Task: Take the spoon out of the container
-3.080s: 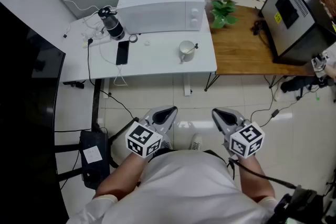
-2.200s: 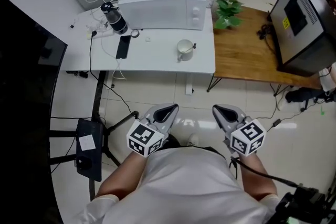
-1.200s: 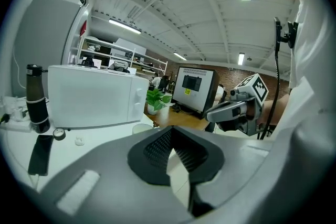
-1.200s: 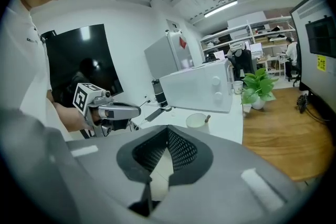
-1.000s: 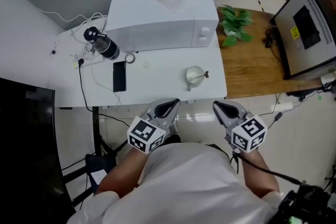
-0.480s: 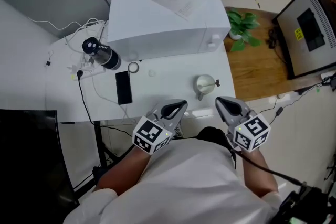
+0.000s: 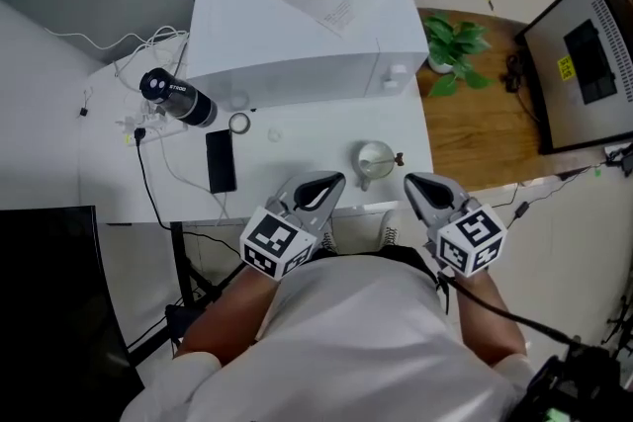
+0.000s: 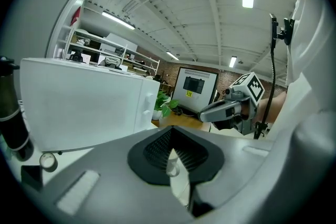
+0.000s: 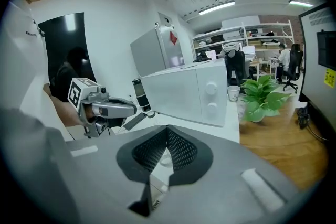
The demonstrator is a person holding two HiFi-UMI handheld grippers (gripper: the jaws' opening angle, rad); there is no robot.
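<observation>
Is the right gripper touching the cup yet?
Apart. The head view shows bare table between the right gripper and the cup.

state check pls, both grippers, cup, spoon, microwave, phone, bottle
left gripper: shut, empty
right gripper: shut, empty
cup: upright, spoon inside
spoon: in the cup, handle over the rim
microwave: door closed
phone: lying flat, screen dark
bottle: upright

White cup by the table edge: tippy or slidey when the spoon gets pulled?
Small cup, likely light, so it may slide on the smooth white table. The spoon leans on its rim; a sideways pull could tip it.
</observation>
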